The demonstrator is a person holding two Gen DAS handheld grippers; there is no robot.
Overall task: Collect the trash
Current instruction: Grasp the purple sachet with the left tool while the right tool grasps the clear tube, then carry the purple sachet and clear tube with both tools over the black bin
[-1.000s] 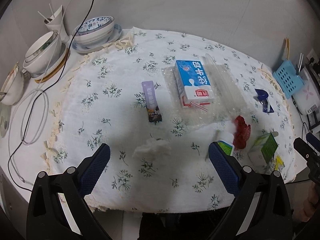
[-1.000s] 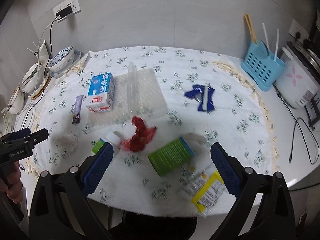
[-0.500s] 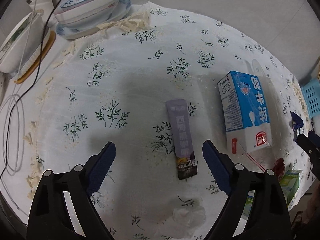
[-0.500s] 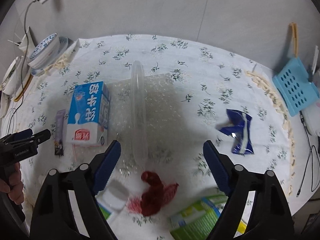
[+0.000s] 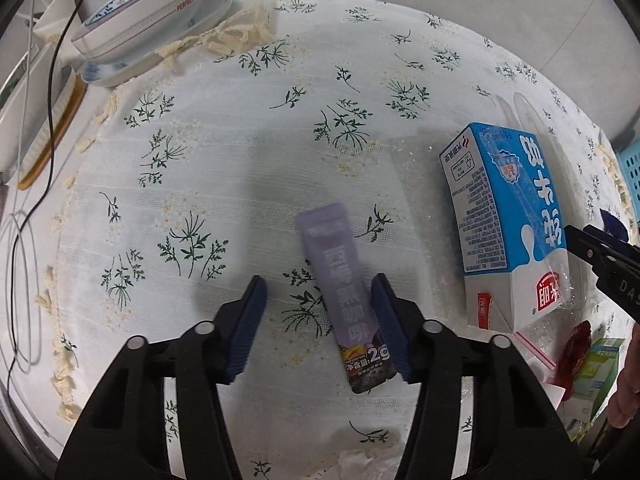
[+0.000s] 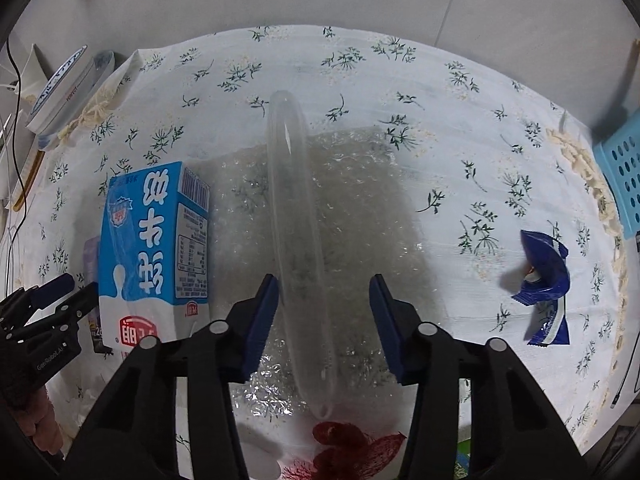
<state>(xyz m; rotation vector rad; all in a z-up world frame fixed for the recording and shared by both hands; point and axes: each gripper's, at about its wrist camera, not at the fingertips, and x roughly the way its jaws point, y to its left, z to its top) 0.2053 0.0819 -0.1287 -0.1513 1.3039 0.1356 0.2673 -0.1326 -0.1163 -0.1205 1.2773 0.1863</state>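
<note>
While the left gripper (image 5: 318, 320) hangs steeply over the flowered tablecloth (image 5: 208, 152), the purple sachet (image 5: 346, 300) lies flat in the lower middle of the left wrist view, its long axis running from upper left to lower right, the dark printed end pointing down toward the camera. The jaws have just been closing; the sachet sits between them, against the right-hand pad, with bare cloth showing on the other side, so they look part-spread and not yet pinching. The right gripper (image 6: 324, 316) likewise has been closing, half-open astride a clear plastic tube (image 6: 298, 240) that runs nearly straight up the frame over bubble wrap (image 6: 360, 220). The blue milk carton (image 6: 154, 248) lies to its left.
</note>
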